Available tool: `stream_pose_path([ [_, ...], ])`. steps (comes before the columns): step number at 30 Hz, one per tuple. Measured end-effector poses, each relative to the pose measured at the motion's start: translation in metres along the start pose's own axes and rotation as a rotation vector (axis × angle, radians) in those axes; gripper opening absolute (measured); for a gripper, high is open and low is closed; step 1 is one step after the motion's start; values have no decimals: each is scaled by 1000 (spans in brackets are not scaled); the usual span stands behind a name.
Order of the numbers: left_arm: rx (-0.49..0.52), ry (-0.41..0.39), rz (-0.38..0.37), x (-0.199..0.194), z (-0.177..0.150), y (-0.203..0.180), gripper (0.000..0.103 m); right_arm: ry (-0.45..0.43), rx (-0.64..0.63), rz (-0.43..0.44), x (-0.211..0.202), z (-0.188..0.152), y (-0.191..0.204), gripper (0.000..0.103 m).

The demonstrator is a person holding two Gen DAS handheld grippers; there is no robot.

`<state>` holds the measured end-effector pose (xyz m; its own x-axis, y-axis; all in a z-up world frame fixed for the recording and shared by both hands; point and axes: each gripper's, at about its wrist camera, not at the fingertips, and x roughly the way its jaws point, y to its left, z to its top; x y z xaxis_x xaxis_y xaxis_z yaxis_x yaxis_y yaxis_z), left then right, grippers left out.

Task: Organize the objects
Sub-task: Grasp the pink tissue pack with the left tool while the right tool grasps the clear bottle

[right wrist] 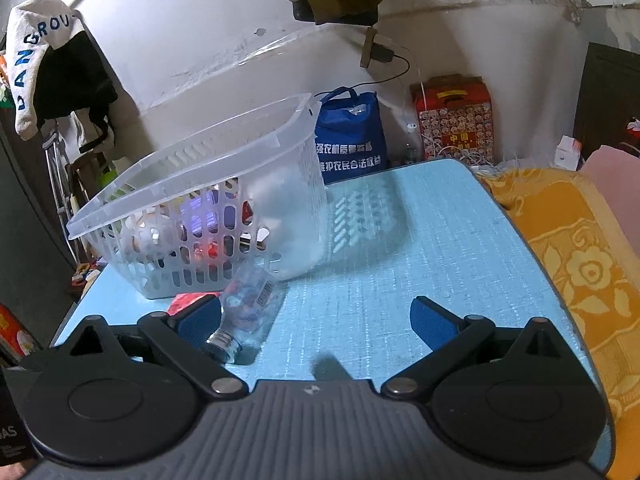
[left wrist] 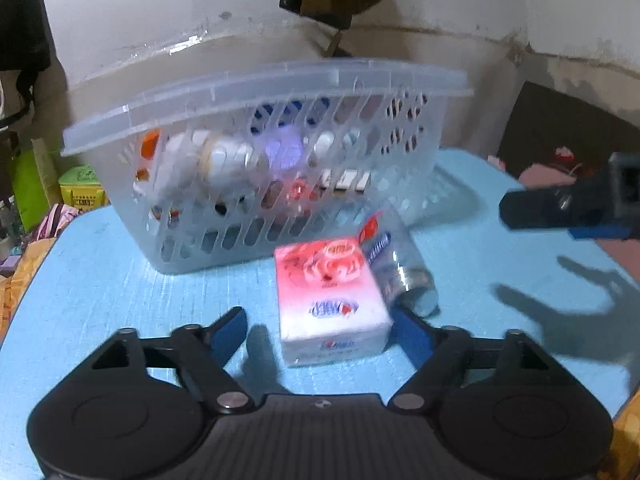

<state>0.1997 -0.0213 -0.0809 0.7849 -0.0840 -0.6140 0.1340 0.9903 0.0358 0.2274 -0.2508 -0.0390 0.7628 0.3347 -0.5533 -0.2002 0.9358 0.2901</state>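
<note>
A clear slotted plastic basket (left wrist: 132, 120) stands on the light blue table (left wrist: 120, 300), holding several small items. It also shows in the right wrist view (right wrist: 224, 152). A pink and white tissue pack (left wrist: 330, 296) lies in front of it, between the open fingers of my left gripper (left wrist: 318, 330), with the right pad close beside it. A clear plastic bottle (left wrist: 400, 268) lies on its side just right of the pack. In the right wrist view the bottle (right wrist: 248, 300) lies by the left finger of my open, empty right gripper (right wrist: 316, 320).
The right gripper's body (left wrist: 572, 204) shows at the right of the left wrist view. An orange flowered blanket (right wrist: 568, 248) borders the table's right edge. A blue bag (right wrist: 350, 140) and a red box (right wrist: 454, 120) stand behind the table against the wall.
</note>
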Motion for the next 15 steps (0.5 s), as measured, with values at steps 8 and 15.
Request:
stream_pose_path([
  [8,-36,-13,15,-16,-12,33,57,26,-44,45,16,-11,25,103],
  [15,-76,-13,44,-23,-20,62,57,102,-83,84,54,-12,54,100],
])
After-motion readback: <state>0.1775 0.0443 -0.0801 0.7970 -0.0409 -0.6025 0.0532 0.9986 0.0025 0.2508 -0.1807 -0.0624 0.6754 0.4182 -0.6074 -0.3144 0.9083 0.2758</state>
